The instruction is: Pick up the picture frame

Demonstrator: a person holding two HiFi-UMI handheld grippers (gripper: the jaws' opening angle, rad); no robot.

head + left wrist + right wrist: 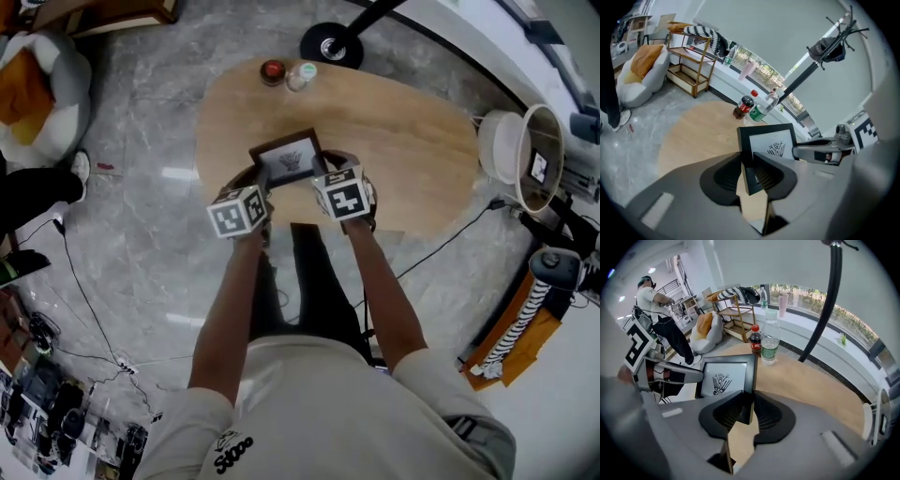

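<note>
Jaws of left gripper (747, 163) and right gripper (750, 405) clamp black-edged picture frame (289, 157) showing plant sketch (776, 149).

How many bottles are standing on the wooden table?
2. A cola bottle and a clear water bottle stand side by side at the far edge of the table. None looks hidden.

Head view steeply down over table (422, 159), gripper views close along fingers (721, 177), sharing picture frame (289, 157)
</note>
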